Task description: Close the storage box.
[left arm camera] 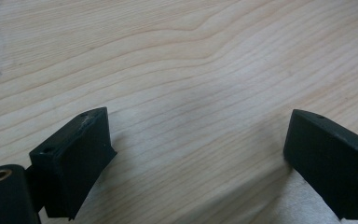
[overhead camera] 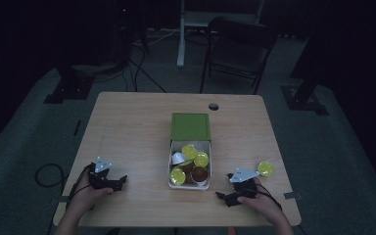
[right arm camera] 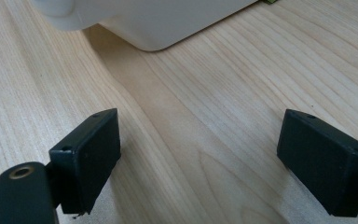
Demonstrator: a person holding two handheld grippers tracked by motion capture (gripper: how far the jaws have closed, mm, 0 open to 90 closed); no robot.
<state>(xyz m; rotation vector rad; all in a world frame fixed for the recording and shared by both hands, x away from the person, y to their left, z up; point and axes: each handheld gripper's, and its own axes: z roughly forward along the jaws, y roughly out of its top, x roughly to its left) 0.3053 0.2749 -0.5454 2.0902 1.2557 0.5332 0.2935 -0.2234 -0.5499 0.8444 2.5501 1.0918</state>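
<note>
Two grippers rest low on the table, one held in each hand at the near edge. The left gripper lies with its jaws wide apart and nothing between them; in the left gripper view the left gripper frames bare wood grain. The right gripper also has its jaws spread wide and empty, and in the right gripper view the right gripper faces the rounded white corner of the box, which stands ahead of it and a little toward its left jaw, near but not touching.

From above, the white box sits between the two grippers, closer to the right one, with its green lid lying open on the far side. Inside it lie several small capsules, some with yellow tops, one white and a couple dark brown. A single yellow capsule lies on the table just beyond the right gripper, on the side away from the box.

No brand, label or writing can be read on the box, lid or capsules; the light is too dim.
</note>
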